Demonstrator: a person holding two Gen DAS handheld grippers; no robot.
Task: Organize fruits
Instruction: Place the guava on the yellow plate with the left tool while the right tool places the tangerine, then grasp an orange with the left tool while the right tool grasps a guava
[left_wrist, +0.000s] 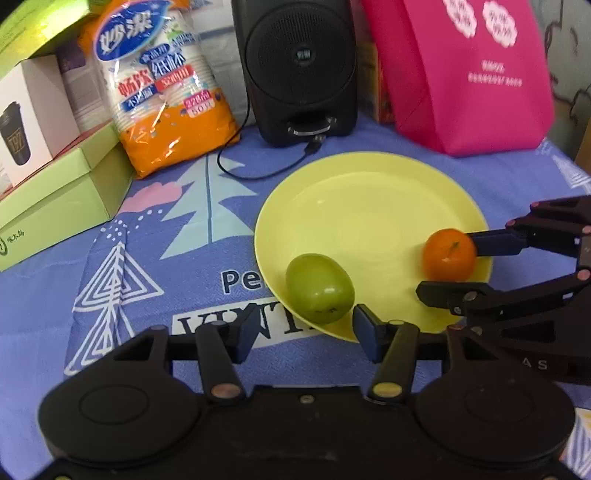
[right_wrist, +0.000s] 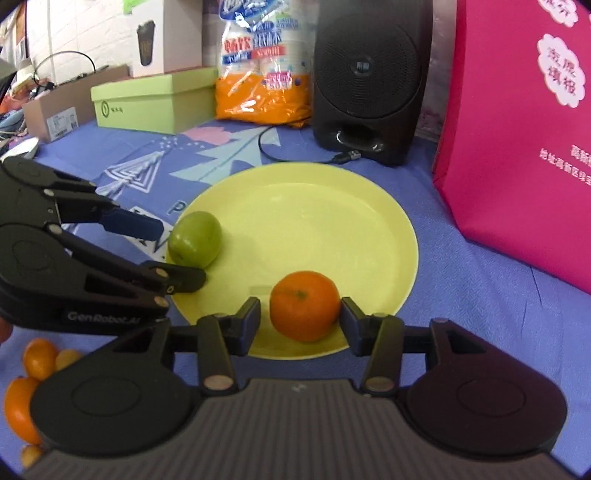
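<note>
Left gripper (left_wrist: 301, 332) open, straddling green fruit (left_wrist: 320, 288); right gripper (right_wrist: 300, 323) open around orange (right_wrist: 304, 305) on yellow plate (left_wrist: 369, 206). Risk: withdrawing finger nudges fruit, rolling it off rim.

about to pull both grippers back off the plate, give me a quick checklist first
1. Green fruit resting on the yellow plate: ok.
2. Orange resting on the plate: ok.
3. Left gripper open, fingers wider than the green fruit: ok.
4. Right gripper let go of the orange: cannot tell, its fingers sit close on both sides.
5. Green fruit safely in from the plate's edge: not ok, it sits at the rim.
6. More oranges waiting on the cloth: ok.
</note>
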